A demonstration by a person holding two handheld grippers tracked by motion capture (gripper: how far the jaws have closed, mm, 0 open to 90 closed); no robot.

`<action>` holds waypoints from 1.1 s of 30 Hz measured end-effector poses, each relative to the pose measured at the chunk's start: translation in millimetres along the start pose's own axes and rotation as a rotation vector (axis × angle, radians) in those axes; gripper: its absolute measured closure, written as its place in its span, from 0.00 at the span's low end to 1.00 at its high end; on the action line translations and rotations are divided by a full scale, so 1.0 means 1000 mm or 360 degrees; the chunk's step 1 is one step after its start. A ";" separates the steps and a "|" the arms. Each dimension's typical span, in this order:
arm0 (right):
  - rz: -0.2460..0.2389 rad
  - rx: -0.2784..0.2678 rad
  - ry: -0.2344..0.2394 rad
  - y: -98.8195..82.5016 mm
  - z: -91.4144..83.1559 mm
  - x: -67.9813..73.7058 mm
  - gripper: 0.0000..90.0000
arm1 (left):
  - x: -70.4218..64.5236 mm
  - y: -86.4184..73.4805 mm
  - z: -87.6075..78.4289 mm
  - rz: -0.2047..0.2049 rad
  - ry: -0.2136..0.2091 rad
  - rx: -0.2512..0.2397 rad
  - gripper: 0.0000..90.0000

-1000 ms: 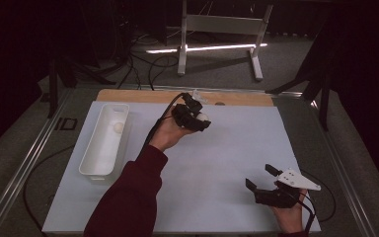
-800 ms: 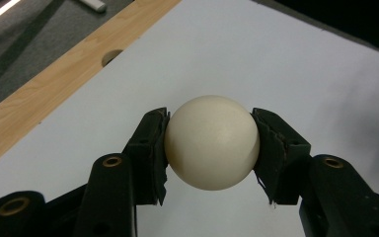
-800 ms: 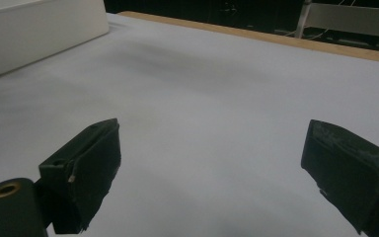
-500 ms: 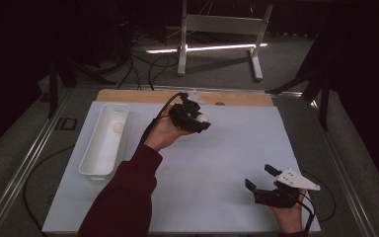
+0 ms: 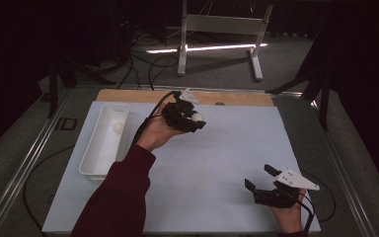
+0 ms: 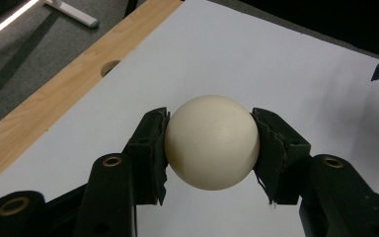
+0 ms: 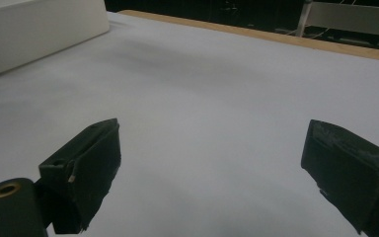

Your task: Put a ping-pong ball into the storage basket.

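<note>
My left tongs (image 6: pixel 210 143) are clamped on one smooth, matte, cream-white ball (image 6: pixel 211 142), a pad pressed to each side, held above the pale sheet on the surface (image 5: pixel 227 158) near its wooden far edge, the hand (image 5: pixel 153 134) raised with its wrist cocked. A second pale ball (image 5: pixel 118 127) lies in the long white rectangular tray (image 5: pixel 93 163) at left. My right tongs (image 5: pixel 262 178) rest low near the front right corner, jaws spread wide apart over bare sheet

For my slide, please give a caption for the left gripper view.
Left tongs clamp a cream ball above the white mat, near the wooden table edge.
</note>
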State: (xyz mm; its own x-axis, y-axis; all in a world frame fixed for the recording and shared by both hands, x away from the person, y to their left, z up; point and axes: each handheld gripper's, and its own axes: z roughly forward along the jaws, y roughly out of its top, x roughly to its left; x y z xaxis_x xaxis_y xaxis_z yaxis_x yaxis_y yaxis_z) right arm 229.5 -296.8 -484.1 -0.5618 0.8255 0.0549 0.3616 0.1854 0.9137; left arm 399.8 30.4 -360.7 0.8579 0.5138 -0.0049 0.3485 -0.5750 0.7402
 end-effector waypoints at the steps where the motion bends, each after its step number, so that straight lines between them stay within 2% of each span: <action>1: -0.0002 0.0001 0.0001 0.000 0.000 0.000 0.09 | 0.001 -0.001 -0.001 0.0003 0.0004 -0.0002 0.57; 12: -0.0002 -0.0001 0.0002 0.000 0.000 0.000 0.09 | 0.001 -0.004 -0.011 0.0033 0.0002 -0.0027 0.57; 26: -0.0002 -0.0002 -0.0002 0.001 0.000 0.001 0.09 | 0.001 -0.011 -0.019 0.0041 0.0014 -0.0033 0.57; 33: -0.0003 -0.0003 -0.0002 0.001 0.000 0.001 0.09 | 0.002 -0.015 -0.028 0.0046 0.0029 -0.0051 0.57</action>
State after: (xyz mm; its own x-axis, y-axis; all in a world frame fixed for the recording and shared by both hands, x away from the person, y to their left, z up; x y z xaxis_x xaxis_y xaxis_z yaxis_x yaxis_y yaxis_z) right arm 228.9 -295.8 -483.4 -0.5613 0.8260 0.0526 0.3592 0.1858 0.9146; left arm 385.9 58.1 -352.6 0.8602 0.5091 0.0288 0.3114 -0.5691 0.7610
